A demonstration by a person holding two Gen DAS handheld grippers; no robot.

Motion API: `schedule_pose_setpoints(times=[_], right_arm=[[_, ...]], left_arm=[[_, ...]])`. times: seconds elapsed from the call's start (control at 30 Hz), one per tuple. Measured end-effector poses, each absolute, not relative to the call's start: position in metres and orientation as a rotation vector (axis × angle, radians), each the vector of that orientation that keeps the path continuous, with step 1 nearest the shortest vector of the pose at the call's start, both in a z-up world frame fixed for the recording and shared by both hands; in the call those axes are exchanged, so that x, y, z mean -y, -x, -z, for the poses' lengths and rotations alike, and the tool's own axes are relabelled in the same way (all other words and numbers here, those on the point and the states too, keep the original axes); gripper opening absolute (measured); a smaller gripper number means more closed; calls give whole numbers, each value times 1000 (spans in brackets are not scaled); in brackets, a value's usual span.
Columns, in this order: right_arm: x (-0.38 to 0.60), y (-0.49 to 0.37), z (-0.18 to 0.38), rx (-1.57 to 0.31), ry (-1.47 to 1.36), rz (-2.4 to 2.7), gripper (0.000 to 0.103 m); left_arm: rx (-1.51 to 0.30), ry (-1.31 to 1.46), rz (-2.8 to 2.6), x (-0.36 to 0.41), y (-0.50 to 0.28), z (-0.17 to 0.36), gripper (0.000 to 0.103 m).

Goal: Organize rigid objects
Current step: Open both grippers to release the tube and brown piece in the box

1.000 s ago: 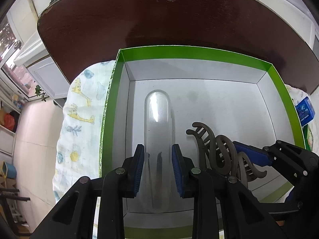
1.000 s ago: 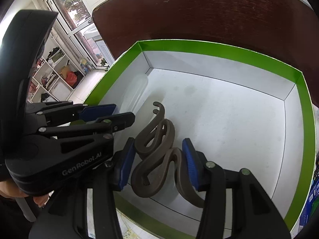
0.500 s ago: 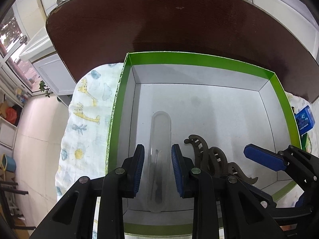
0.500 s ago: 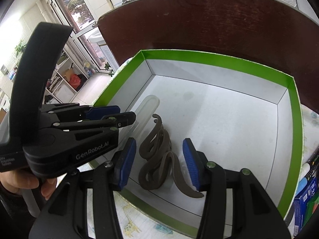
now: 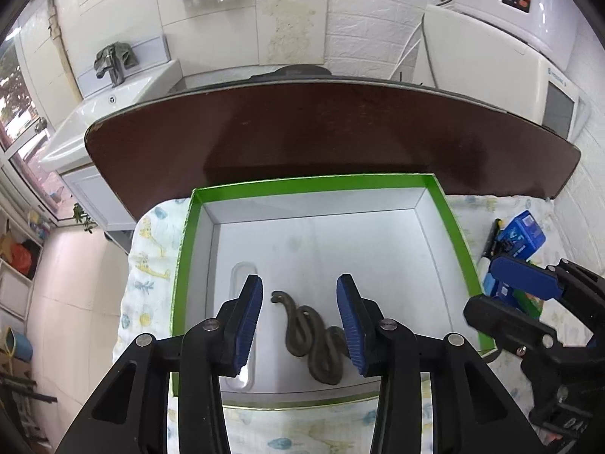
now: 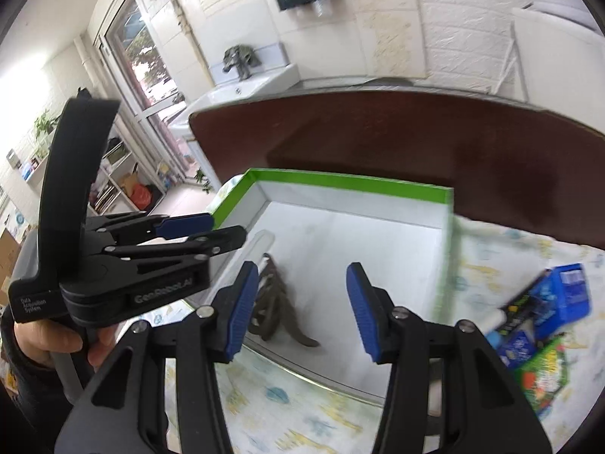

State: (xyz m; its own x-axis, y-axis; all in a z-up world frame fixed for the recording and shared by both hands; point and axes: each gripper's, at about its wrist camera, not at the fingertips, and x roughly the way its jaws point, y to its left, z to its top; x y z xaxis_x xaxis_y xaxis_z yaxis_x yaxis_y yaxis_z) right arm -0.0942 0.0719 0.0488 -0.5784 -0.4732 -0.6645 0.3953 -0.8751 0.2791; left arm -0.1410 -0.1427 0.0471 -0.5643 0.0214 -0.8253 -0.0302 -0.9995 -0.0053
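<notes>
I'm holding the left hand-held gripper (image 5: 299,317) with its jaws just having been opening, nothing between the pads. The right hand-held gripper (image 6: 302,308) is also standing open and empty. Below them, the brown wavy plastic hair claw clip (image 5: 308,335) is lying flat near the front wall inside the green-rimmed white cardboard box (image 5: 314,181), just beside the clear oblong plastic case (image 5: 242,325) on its left. The box is sitting on a giraffe-print cloth (image 5: 147,261) over the dark red-brown bench (image 5: 321,132). Blue cartons (image 6: 548,302) are lying right of the box.
</notes>
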Motion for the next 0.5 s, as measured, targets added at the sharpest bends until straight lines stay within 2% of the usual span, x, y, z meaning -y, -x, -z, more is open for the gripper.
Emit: schedule_pose_setpoints(times=[0.17, 0.5], right_arm=[[-126, 92, -40, 190, -1136, 2503, 48], [-156, 96, 46, 144, -1484, 2447, 48]], left_arm=[[-36, 1377, -2718, 105, 131, -60, 46], [-102, 1362, -2673, 55, 118, -62, 46]])
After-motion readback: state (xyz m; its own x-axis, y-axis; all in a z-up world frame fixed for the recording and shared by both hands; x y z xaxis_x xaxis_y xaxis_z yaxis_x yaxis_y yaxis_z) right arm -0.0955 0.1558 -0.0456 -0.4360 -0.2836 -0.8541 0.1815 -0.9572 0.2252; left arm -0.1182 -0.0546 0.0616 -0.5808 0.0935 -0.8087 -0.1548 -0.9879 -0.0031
